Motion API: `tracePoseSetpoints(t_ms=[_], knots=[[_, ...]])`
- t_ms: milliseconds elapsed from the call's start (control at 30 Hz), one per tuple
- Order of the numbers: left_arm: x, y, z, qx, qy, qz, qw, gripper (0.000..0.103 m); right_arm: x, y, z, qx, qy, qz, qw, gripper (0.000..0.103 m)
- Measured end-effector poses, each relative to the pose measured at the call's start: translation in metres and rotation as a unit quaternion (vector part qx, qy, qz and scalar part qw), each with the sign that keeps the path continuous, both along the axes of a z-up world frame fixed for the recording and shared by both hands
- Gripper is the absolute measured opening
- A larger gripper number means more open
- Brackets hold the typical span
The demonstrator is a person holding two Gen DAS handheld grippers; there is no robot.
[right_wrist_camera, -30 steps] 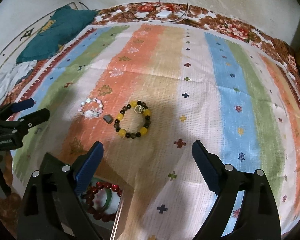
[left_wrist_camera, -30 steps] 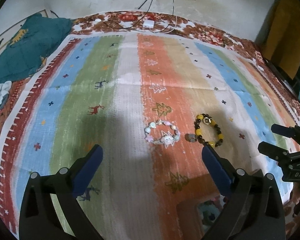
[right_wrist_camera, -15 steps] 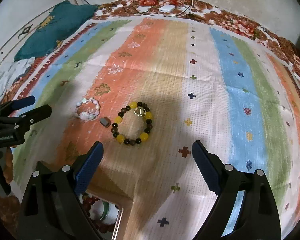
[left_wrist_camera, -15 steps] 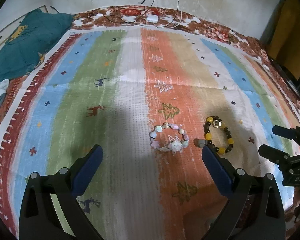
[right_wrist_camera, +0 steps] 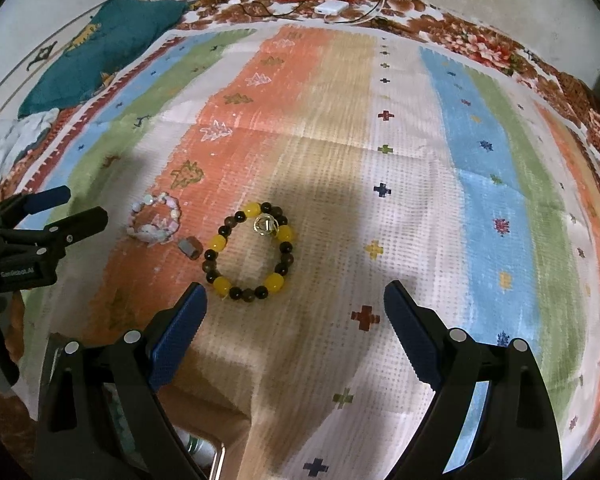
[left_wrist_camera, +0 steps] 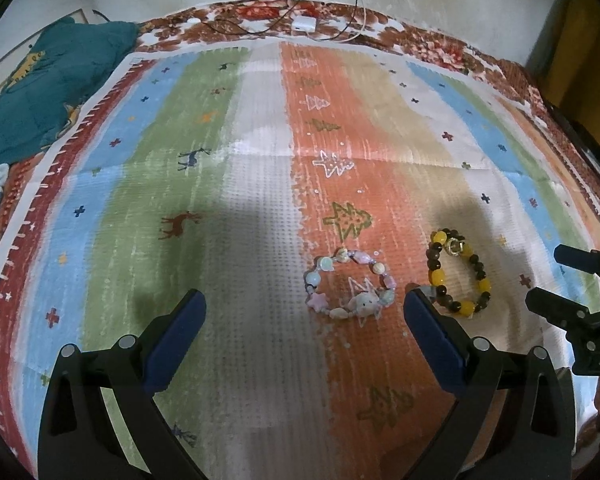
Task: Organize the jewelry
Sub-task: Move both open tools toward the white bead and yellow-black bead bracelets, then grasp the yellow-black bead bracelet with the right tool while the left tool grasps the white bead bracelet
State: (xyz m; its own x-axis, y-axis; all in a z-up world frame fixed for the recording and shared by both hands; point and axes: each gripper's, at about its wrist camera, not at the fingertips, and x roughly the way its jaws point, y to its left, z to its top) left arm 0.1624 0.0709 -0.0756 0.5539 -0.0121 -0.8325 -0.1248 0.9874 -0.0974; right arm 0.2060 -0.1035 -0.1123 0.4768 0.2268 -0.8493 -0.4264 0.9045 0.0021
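A pastel bead bracelet [left_wrist_camera: 350,285] lies on the striped cloth [left_wrist_camera: 260,184], just ahead of my open left gripper [left_wrist_camera: 302,320] and between its fingers. A yellow and dark bead bracelet [left_wrist_camera: 458,274] lies to its right, with a small grey piece [right_wrist_camera: 190,247] between the two. In the right wrist view the yellow bracelet [right_wrist_camera: 250,256] lies just ahead of my open right gripper [right_wrist_camera: 296,312], and the pastel bracelet [right_wrist_camera: 156,222] is farther left. A jewelry box edge [right_wrist_camera: 212,454] shows at the bottom.
A teal cloth [left_wrist_camera: 48,84] lies at the far left. A white charger with cables [left_wrist_camera: 305,24] sits at the far edge by the wall. The right gripper [left_wrist_camera: 560,284] shows at the right of the left wrist view; the left gripper [right_wrist_camera: 66,210] at the left of the right wrist view.
Both grippers have moved forward over the cloth toward the bracelets. The box with red beads has slid almost out of the bottom of the right wrist view.
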Motion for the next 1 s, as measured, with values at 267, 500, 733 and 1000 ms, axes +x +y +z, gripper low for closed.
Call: tracePoseSetpoints(t_ms=[267, 500, 733, 1000], knots=[[0.010, 0.001, -0.012, 0.006, 0.012, 0.000, 0.9999, 0.097, 0.012, 0.004, -0.012, -0.004, 0.007, -0.004, 1.000, 0.091], [0.019, 0.002, -0.019, 0.006, 0.018, -0.001, 0.9998, 0.097, 0.020, 0.009, -0.020, -0.015, 0.007, -0.004, 1.000, 0.091], [0.024, 0.001, -0.023, 0.009, 0.022, -0.007, 0.9997, 0.097, 0.024, 0.015, -0.023, -0.024, 0.005, 0.000, 1.000, 0.091], [0.030, 0.000, -0.035, 0.021, 0.034, -0.012, 0.9991, 0.097, 0.034, 0.017, -0.034, -0.033, 0.018, -0.007, 0.999, 0.091]])
